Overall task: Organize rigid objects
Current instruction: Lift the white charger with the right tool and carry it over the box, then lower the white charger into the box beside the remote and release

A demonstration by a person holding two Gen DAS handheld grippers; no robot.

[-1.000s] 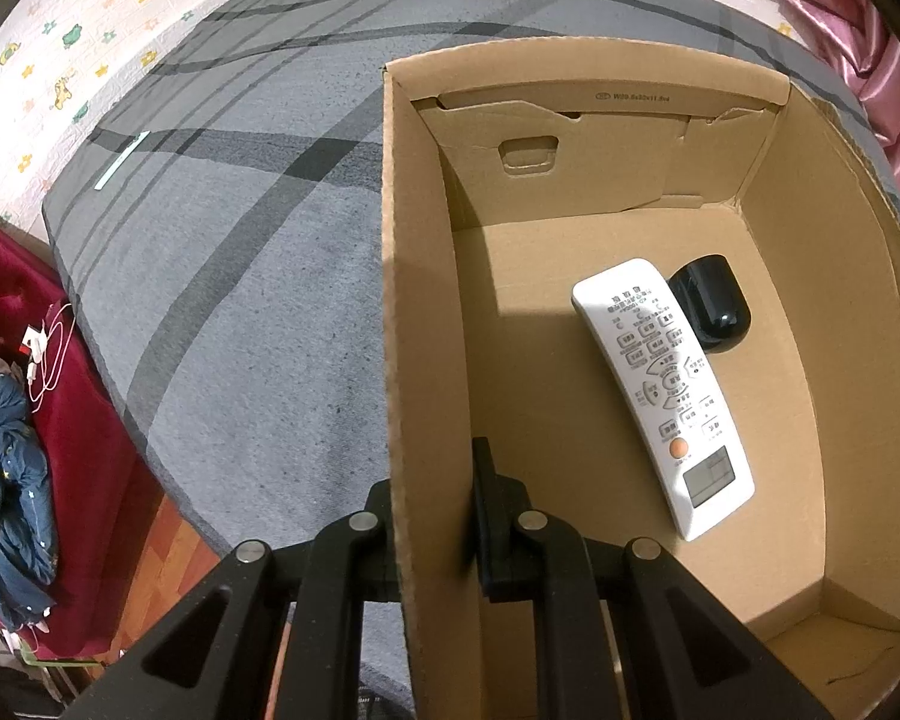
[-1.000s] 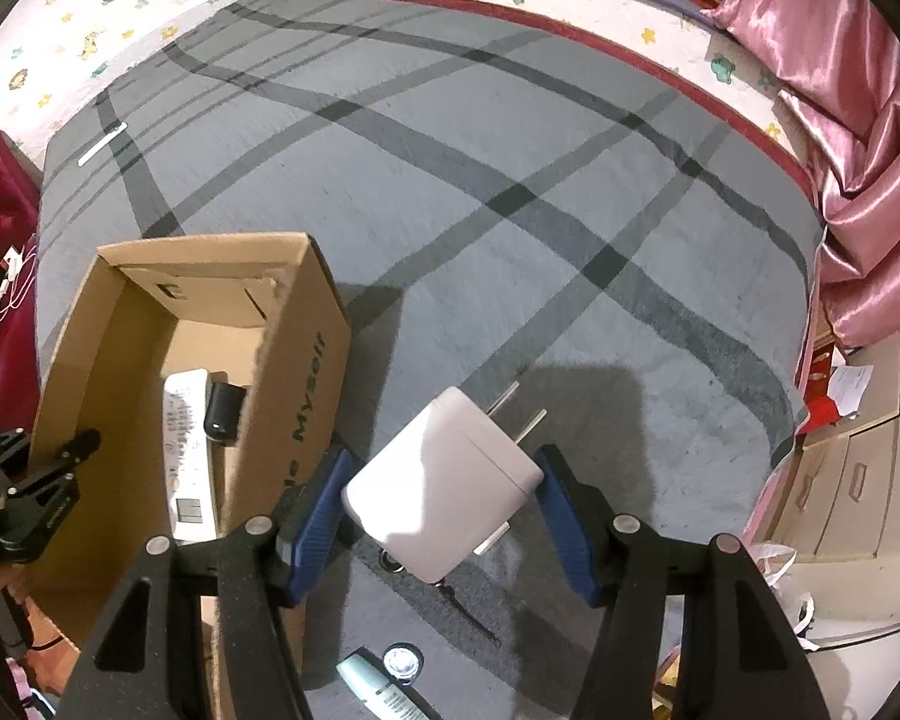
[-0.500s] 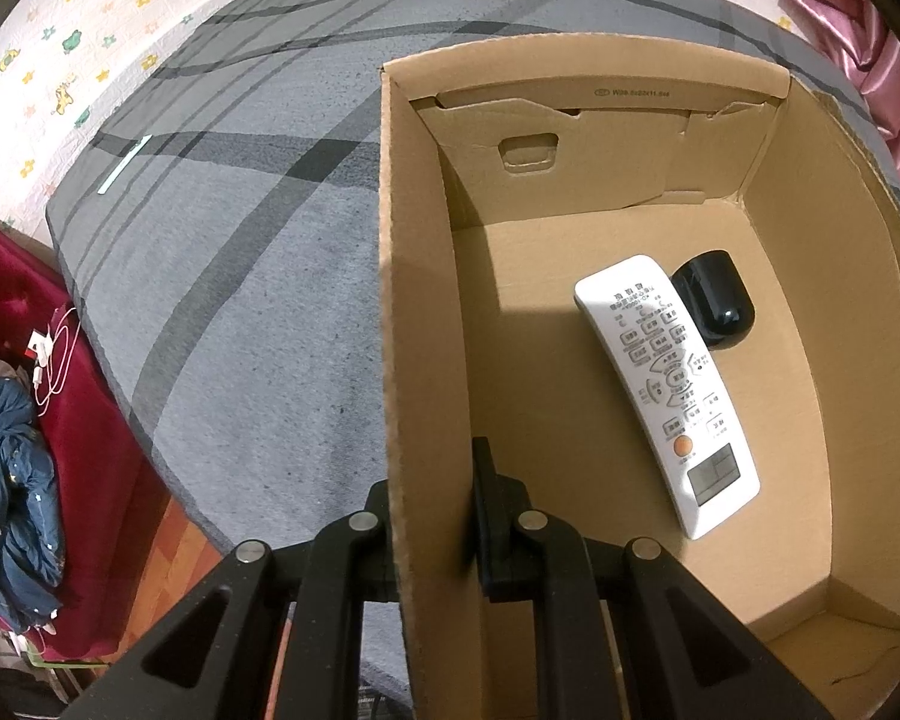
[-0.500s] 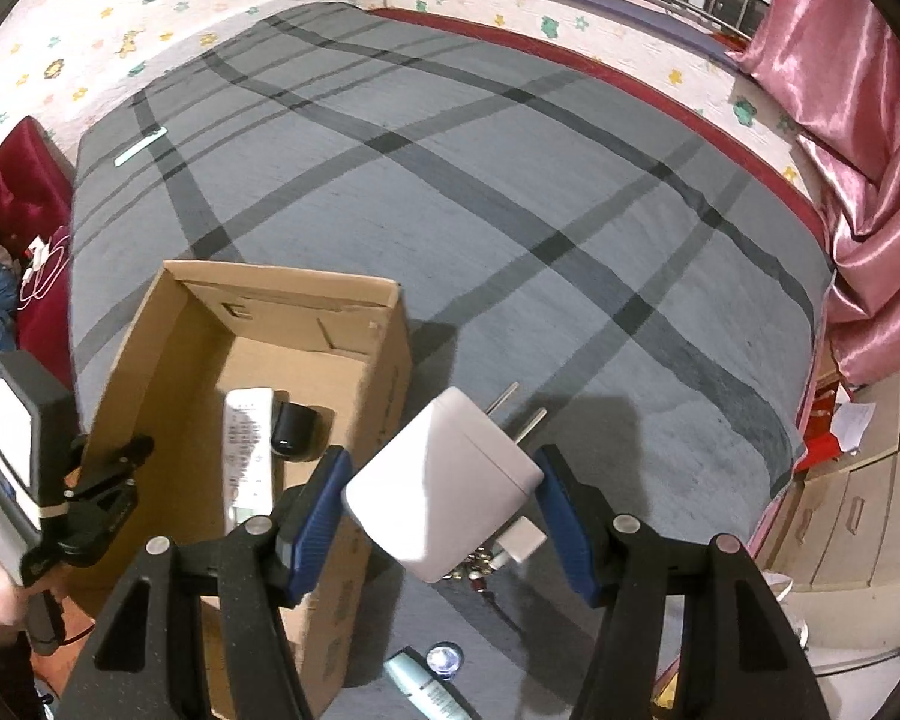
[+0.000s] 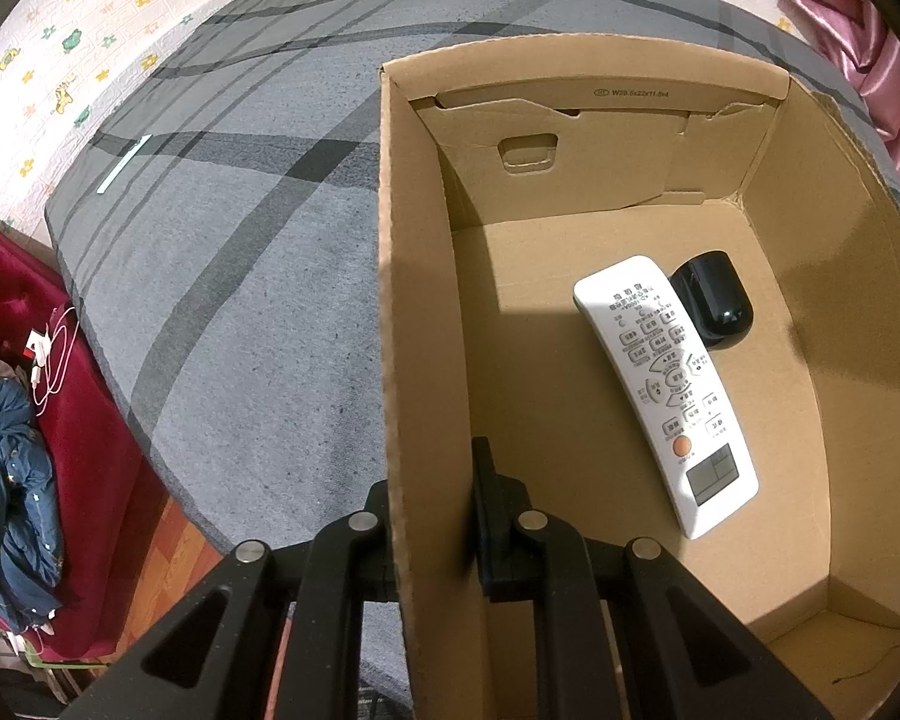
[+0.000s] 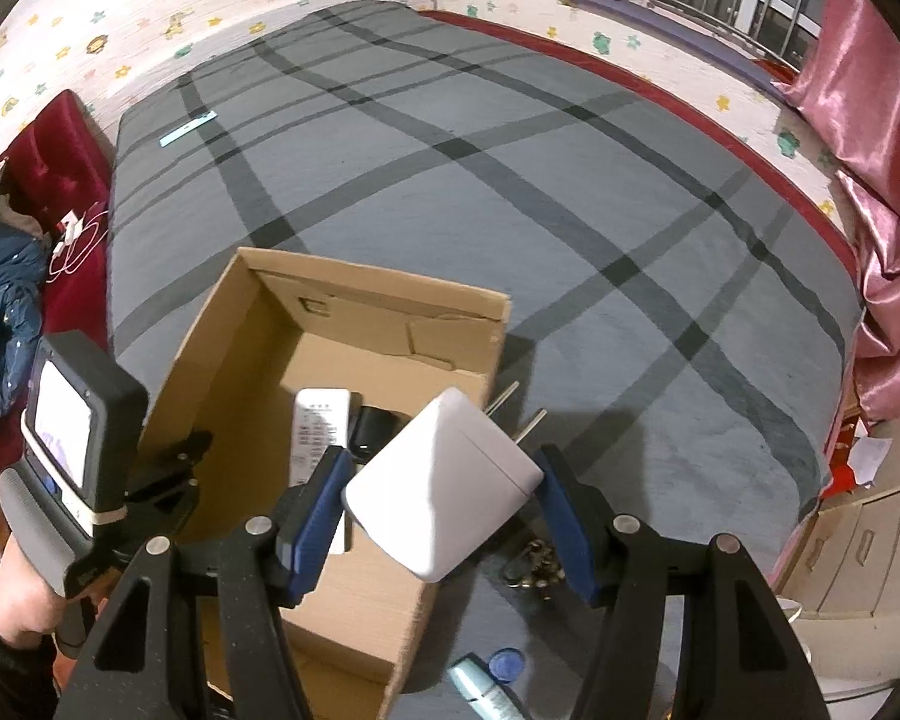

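My right gripper [image 6: 444, 501] clamps one charger [image 6: 441, 492] — a smooth white block with two metal prongs pointing away — held in the air over the box's [image 6: 354, 612] right wall. My left gripper [image 5: 432, 516] pinches the corrugated cardboard left wall of the box [image 5: 420, 300], one finger on each side. Two things lie inside, touching: one long white remote [image 5: 669, 390] and one rounded glossy black mouse [image 5: 714, 300]. Grey striped carpet [image 6: 510, 192] lies under it all.
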